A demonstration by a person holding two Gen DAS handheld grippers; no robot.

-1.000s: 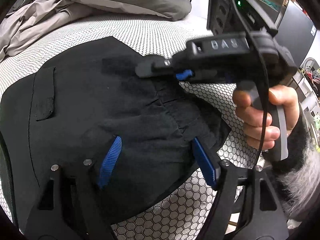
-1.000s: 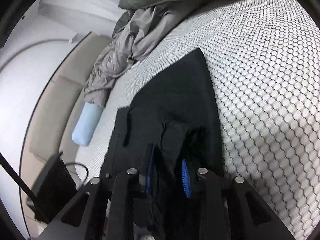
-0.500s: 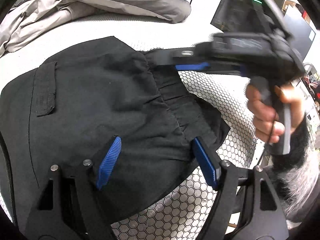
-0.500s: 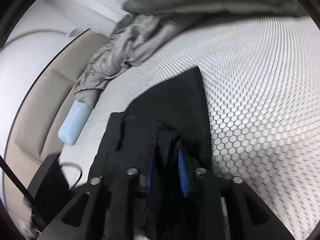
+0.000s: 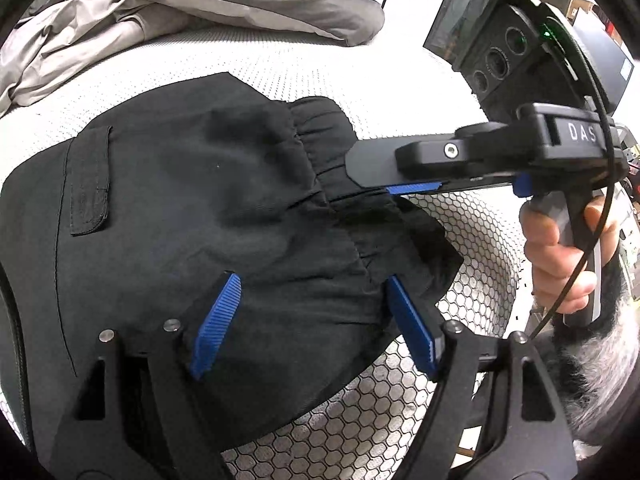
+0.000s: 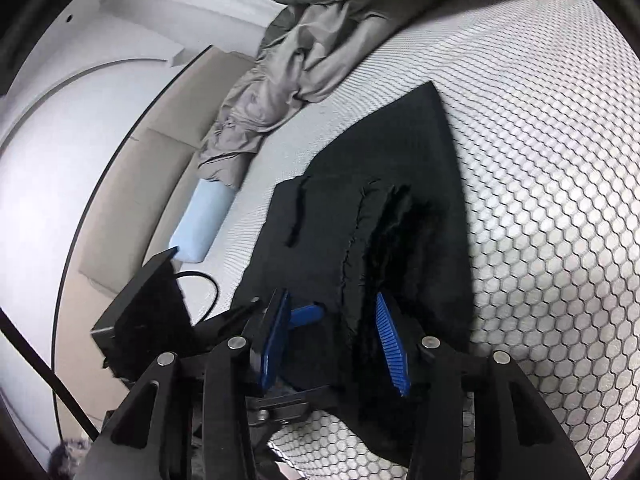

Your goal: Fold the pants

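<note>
The black pants (image 5: 208, 216) are spread on the honeycomb-patterned mattress (image 5: 400, 420). Soft, limp cloth is judged; the gathered waistband (image 5: 352, 216) offers firm hold. The left gripper (image 5: 312, 320) is held wide open above the pants, gripping nothing; the right gripper (image 6: 336, 340) is opening around the waistband.

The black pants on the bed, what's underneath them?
Under the folded black fabric pants lies the white honeycomb-patterned mattress cover, visible all around their edges. Whatever sits directly beneath the cloth, or between its folded layers, is covered.
</note>
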